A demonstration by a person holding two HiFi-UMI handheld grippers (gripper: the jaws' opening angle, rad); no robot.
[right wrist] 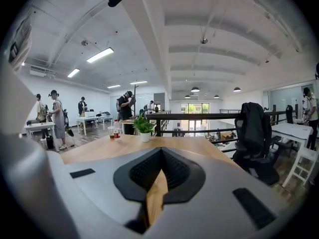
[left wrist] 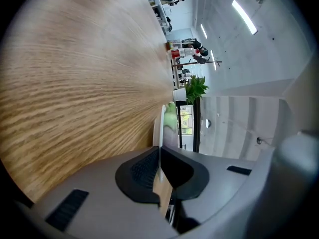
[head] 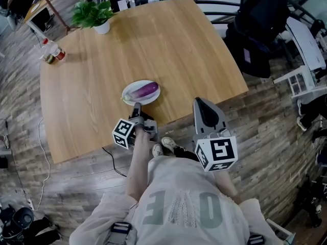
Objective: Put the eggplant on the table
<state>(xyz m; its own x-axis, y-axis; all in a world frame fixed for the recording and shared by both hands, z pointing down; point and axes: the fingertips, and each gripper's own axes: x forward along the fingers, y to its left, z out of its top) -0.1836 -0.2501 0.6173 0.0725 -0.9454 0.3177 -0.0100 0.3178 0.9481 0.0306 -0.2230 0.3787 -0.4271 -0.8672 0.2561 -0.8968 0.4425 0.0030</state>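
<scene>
Eggplant [head: 144, 90]: not gripped. Left gripper [head: 137, 107] closed on near rim of white plate [head: 129, 95] bearing it, near front edge of table [head: 153, 45]; right gripper [head: 204, 108] closed, empty. Risk: steep plate tilt rolls eggplant past the table edge.

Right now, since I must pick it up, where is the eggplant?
Head view: the eggplant lies on the white plate by the table's near edge, just ahead of the left gripper.

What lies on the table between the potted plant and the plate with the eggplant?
Nothing; the head view shows only bare table between potted plant and plate.
</scene>
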